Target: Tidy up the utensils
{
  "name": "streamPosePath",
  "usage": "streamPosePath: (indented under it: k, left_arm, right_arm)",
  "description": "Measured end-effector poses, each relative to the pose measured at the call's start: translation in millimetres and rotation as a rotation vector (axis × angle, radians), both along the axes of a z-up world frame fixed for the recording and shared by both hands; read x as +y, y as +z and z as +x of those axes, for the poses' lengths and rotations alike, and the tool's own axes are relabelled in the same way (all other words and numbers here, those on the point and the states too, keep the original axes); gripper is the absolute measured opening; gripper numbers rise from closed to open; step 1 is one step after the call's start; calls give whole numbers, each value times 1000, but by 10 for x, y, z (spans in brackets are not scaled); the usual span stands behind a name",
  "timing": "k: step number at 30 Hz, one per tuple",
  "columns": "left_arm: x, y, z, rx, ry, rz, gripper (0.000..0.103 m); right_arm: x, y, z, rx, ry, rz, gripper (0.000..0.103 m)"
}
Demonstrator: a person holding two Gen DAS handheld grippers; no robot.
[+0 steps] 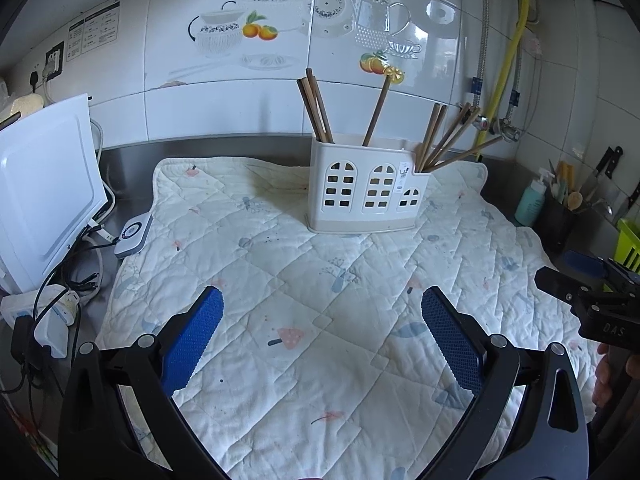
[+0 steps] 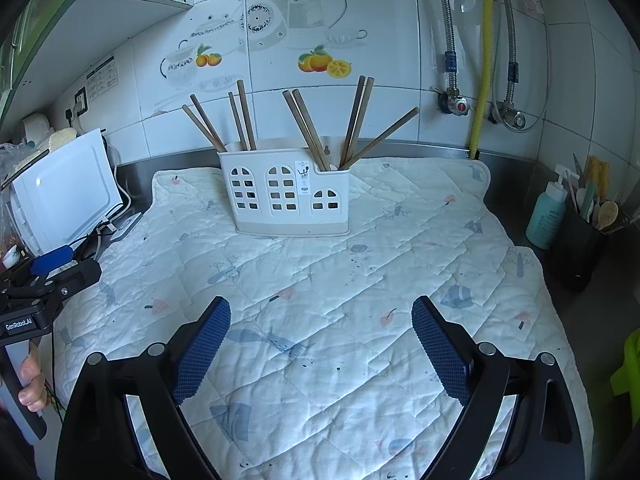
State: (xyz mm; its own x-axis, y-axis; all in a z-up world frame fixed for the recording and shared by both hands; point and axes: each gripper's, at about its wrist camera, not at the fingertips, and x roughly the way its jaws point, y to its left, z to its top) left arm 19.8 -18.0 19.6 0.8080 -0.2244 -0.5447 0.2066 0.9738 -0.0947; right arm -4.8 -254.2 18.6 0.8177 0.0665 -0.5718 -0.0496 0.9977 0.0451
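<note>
- Left wrist view: the left gripper (image 1: 322, 332) is spread wide with nothing between its blue pads, hovering over the quilted mat (image 1: 280, 280). The white utensil holder (image 1: 366, 188) stands upright straight ahead of it and a bit to the right, toward the back of the mat near the tiled wall.
- Same view: the chopsticks (image 1: 316, 108) all stick up out of the holder, long axes near vertical but fanning outward, and the bunch at the right end (image 1: 448, 140) leans hard right. No loose utensils are visible on the mat.
- The right gripper (image 1: 580, 292) pokes in at the right edge; from here it can't be told whether it's spread or closed.
- Right wrist view: the right gripper (image 2: 320, 344) is also released and empty. The holder (image 2: 286, 196) sits ahead and slightly left of its centreline, well apart from the fingertips.
- Judging from both views, neither arm is clearly nearer. The leaning right-end sticks (image 2: 380, 136) look like the right arm's reach, and any grab needs to come in across the stick's length, from above.
</note>
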Motion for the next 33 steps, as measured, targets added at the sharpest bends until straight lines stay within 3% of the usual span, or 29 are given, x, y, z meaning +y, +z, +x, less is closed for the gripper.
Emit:
streamPosePath:
  k: [33]
  left_arm:
    - [-8,-53,13,19,-3,-12,98]
  right_arm:
    - [10,0,9,-4,0,0,89]
